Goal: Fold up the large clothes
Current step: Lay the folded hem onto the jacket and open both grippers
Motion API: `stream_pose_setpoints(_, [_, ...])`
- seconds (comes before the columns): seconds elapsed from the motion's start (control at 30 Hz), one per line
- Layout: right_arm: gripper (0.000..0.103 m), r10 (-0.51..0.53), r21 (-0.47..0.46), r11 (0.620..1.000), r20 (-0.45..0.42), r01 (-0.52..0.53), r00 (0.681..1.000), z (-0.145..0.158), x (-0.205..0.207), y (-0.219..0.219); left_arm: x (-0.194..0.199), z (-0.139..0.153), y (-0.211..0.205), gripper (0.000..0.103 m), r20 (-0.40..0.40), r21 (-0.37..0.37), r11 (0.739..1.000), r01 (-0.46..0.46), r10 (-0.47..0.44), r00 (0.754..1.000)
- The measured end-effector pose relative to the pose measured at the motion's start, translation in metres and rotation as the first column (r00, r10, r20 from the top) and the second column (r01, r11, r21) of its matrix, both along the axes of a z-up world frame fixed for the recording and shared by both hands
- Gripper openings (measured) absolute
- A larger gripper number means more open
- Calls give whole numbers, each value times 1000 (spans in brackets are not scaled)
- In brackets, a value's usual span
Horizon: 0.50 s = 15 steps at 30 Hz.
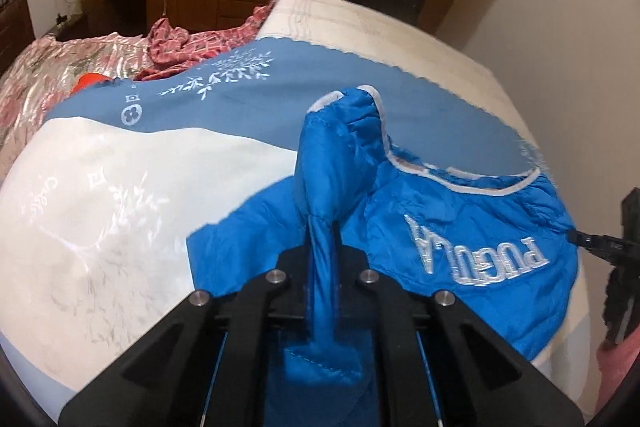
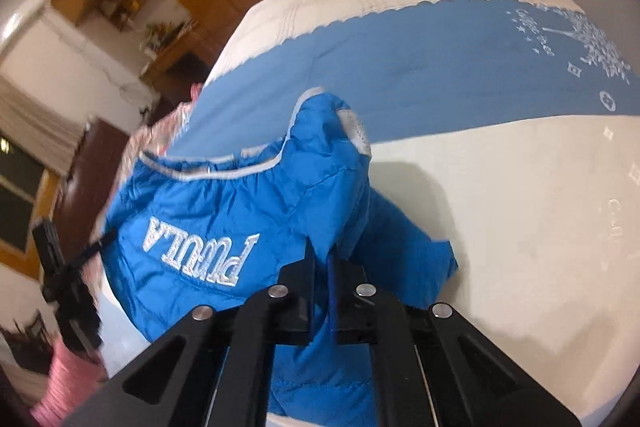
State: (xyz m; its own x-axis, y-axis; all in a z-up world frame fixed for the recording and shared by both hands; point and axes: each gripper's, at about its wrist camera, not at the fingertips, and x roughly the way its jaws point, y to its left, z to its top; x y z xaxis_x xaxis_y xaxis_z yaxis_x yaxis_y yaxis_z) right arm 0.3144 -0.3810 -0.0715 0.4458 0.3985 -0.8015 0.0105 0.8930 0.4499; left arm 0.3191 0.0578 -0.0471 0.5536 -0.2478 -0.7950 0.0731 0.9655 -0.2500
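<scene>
The blue jacket (image 1: 460, 267) lies on the bed (image 1: 120, 227), occupying the centre and lower right of the left wrist view and the lower left of the right wrist view. The left tongs (image 1: 322, 251) are pressed together on a bunched fold of the jacket, which rises between them at the lower centre of the frame. The right tongs (image 2: 322, 267) likewise pinch a thin edge of jacket fabric at the lower centre of their frame.

Procedure for the step in hand, judged as lifting two gripped points to spread the garment:
- Raise both tongs at an equal rate, keeping the fabric between them taut but not strained.
- Keep both grips firm; the quilted fabric looks slippery.
- Let the lettered panel (image 2: 200, 255) hang flat before laying it down.

Limits of view: the lower body and sleeves of the jacket are cut off beneath the tongs. Motion blur softens the frame edges. Which jacket parts are gripped cannot be determined.
</scene>
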Motion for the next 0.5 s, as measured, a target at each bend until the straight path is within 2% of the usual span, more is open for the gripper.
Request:
stream_pose_setpoints(0.03, [4,-5,-36,999,-12,4,1000,-6,4,4,6,-7,-1,5,-17,19,1000,-11,12,1000])
stream_pose_setpoints(0.13, [4,-15,-102,995,-93,6,996,-39,13,11,26,-45,4,7,-143,30,999,-31,35,989])
stream_pose_setpoints(0.17, [4,-20,-91,996,-121,9,993,-52,14,11,29,-60,7,9,-181,6,999,-33,34,983])
stream_pose_setpoints(0.23, [6,-29,-67,998,-136,20,990,-71,11,7,30,-75,11,11,-198,-30,999,-35,28,980])
stream_pose_setpoints(0.33, [6,-42,-50,998,-143,35,989,-76,9,4,30,-78,15,12,-208,-47,998,-47,37,977])
stream_pose_setpoints(0.4, [8,-51,-62,997,-140,43,989,-68,7,1,30,-73,17,15,-225,-34,998,-50,41,973])
stream_pose_setpoints(0.5, [18,-88,-68,994,-99,81,991,-44,-7,-7,21,-45,25,23,-188,-5,995,-97,94,978])
